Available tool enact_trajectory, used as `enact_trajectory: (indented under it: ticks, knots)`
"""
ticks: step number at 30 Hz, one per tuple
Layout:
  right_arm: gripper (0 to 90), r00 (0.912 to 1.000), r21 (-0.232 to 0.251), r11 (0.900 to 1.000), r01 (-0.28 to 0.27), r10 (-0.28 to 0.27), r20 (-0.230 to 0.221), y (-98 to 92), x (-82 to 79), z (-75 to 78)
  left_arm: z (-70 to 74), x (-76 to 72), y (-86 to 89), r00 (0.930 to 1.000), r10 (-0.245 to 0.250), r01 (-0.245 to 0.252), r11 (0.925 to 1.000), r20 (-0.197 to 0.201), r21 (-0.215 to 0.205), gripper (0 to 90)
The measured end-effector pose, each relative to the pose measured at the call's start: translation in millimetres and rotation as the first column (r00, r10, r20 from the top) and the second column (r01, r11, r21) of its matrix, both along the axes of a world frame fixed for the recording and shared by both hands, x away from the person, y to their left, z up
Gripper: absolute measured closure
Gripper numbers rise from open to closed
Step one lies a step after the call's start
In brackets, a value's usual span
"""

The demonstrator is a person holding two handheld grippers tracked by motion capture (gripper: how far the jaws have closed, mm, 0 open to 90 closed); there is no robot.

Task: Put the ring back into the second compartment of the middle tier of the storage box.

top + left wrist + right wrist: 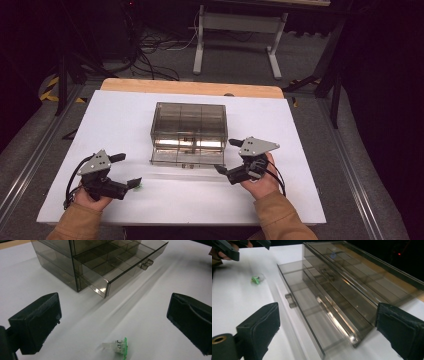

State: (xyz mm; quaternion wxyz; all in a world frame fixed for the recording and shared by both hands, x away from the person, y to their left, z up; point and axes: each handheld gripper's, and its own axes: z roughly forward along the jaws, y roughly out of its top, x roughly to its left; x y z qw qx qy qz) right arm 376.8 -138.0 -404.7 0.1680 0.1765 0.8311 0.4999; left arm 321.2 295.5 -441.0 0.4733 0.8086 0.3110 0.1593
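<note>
A smoky clear drawer cabinet (187,120) (55,265) (362,272) stands mid-table on the white top (300,135). Its bottom drawer (170,172) (112,265) (312,315) is pulled out toward me and looks empty. A small clear part with a green base (139,186) (120,346) (257,279) lies on the table left of the drawer. My left gripper (129,170) (115,315) is open, its jaws wide on either side of that part without touching it. My right gripper (226,156) (328,322) is open at the drawer's right end, with nothing gripped.
The drawer's small handle (146,263) (290,300) sticks out of its front wall. A wooden strip (190,87) runs along the table's far edge. Beyond it stand a white frame (240,30) and cables on the floor. Bare white surface lies left and right of the cabinet.
</note>
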Motion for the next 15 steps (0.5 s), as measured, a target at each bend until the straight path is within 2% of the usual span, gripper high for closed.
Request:
enact_trajectory:
  ticks: [2, 4, 5, 6, 7, 8, 9, 12, 15]
  knots:
    - [6.1, 0.9997, 0.011, 1.0, 0.022, -0.022, -0.004, -8.6, -1.3, -3.6, -0.4, -0.1, -1.9, 0.9998, 0.004, -0.004, 1.0, -0.022, 0.007, 0.8]
    - [5.5, 0.999, 0.024, 0.999, 0.045, -0.045, -0.009, -17.6, -2.6, -7.4, 0.0, 1.1, -1.6, 0.9999, -0.002, 0.002, 0.9997, -0.016, 0.023, 1.6]
    - [5.3, 0.9983, 0.028, 0.998, 0.057, -0.057, -0.01, -21.9, -3.3, -9.2, -0.3, 0.7, -2.5, 0.9994, 0.0, 0.001, 0.9999, -0.035, 0.01, 1.8]
    - [5.1, 0.9979, 0.034, 0.997, 0.064, -0.064, -0.012, -26.3, -3.8, -11.2, 0.3, 1.6, -1.5, 0.9995, -0.001, 0.002, 0.9998, -0.033, 0.021, 2.0]
    - [4.6, 0.9971, 0.042, 0.996, 0.074, -0.073, -0.021, -30.5, -4.5, -13.2, 0.1, 1.7, -1.6, 0.9984, -0.006, 0.006, 1.0, -0.055, 0.004, 2.3]
    - [3.7, 0.996, 0.048, 0.995, 0.087, -0.086, -0.025, -34.5, -5.4, -15.3, 0.4, 2.8, -0.8, 0.9984, -0.01, 0.011, 0.9998, -0.055, 0.015, 2.8]
    - [2.5, 0.9947, 0.052, 0.994, 0.101, -0.1, -0.023, -38.3, -6.3, -17.6, -0.3, 2.8, -2.1, 0.9973, -0.01, 0.011, 0.9999, -0.073, 0.01, 3.6]
    - [1.2, 0.9911, 0.068, 0.989, 0.13, -0.128, -0.036, -48.9, -10.0, -25.7, -1.3, 3.5, -4.8, 0.9977, -0.019, 0.023, 0.998, -0.064, 0.058, 3.7]
    - [0.0, 0.9867, 0.068, 0.985, 0.161, -0.159, -0.035, -58.3, -13.7, -33.5, -0.8, 5.5, -7.6, 0.9969, -0.028, 0.033, 0.9974, -0.074, 0.064, 3.6]
